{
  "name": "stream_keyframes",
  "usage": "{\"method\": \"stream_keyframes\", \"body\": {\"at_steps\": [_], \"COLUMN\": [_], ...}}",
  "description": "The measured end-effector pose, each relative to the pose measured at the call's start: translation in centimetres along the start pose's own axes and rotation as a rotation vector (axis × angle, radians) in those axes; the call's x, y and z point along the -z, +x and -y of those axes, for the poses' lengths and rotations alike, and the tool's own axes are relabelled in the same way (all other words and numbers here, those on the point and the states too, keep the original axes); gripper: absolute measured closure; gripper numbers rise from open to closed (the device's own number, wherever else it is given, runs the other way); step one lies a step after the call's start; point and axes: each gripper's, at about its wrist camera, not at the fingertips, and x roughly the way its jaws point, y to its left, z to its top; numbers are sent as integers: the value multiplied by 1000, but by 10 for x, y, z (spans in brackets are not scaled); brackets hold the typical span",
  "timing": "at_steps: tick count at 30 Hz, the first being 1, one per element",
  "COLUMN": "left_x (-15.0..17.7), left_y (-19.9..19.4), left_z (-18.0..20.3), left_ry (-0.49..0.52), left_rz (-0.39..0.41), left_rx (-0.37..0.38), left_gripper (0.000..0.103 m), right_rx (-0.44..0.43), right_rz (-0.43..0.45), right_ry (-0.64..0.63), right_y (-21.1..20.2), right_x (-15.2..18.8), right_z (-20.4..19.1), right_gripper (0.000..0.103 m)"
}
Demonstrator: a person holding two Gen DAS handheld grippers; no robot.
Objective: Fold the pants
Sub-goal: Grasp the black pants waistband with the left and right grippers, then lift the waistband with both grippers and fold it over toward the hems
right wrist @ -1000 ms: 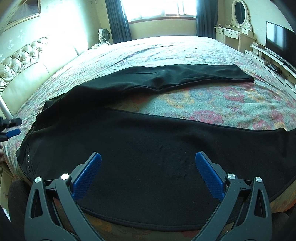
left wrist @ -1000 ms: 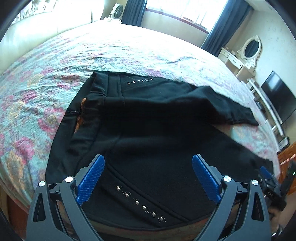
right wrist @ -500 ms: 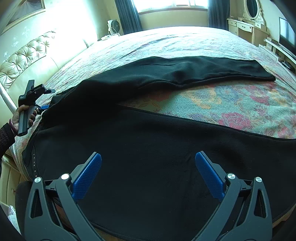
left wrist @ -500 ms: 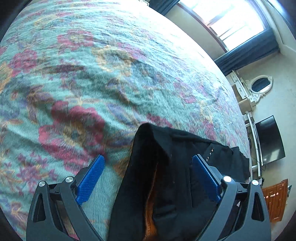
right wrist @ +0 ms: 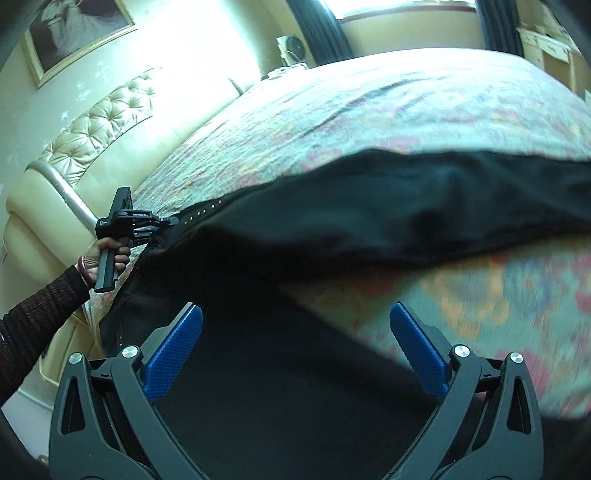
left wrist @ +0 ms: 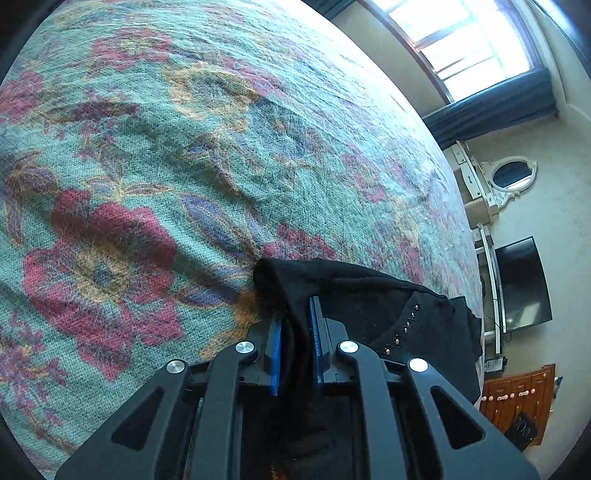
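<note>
Left wrist view: left gripper has its blue pads pinched together on a bunched fold of the black pants at the waist end, fabric sandwiched between both pads, no gap visible. Pants corner sticks up just past the fingertips, row of small metal studs on the cloth to the right of the grip. Rest of the pants trails off right and under the gripper body. Everything sits on the floral bedspread, teal with red and orange flowers, lightly wrinkled. Background right: window with dark blue curtain, white dresser with oval mirror, flat TV, wooden drawer cabinet, drawers closed, contents not visible. Right wrist view: right gripper jaws spread wide, nothing between the pads, hovering over the black pants, which lie spread across the near part of the bedspread, one leg running off to the right, another dark section directly under the gripper. Frame is motion-blurred on the right side. At left, the person's hand in a dark knit sleeve holds the left gripper by its handle, tip at the studded waist edge of the pants. Behind: cream tufted headboard, framed picture, small fan.
</note>
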Motion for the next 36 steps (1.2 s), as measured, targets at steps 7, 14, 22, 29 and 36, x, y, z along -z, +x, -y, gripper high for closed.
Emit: {"method": "stream_keyframes", "body": {"at_steps": [7, 14, 22, 29, 36], "left_x": [-2, -3, -6, -4, 49], "left_y": [8, 15, 17, -21, -105], "left_z": [18, 33, 39, 43, 69], "left_ry": [98, 188, 185, 77, 165], "left_rz": [-21, -35, -38, 100, 244], "left_rx": [-105, -196, -218, -12, 231], "left_gripper": [90, 89, 92, 94, 94], "right_rx": [66, 104, 40, 135, 301], "right_rz": [-173, -400, -452, -170, 63], "right_ry": [-329, -514, -462, -545, -675], "right_y": [94, 190, 174, 64, -51], "right_x": [-138, -166, -140, -118, -8], "right_z": [38, 43, 43, 1, -56], "right_gripper": [2, 2, 93, 94, 93]}}
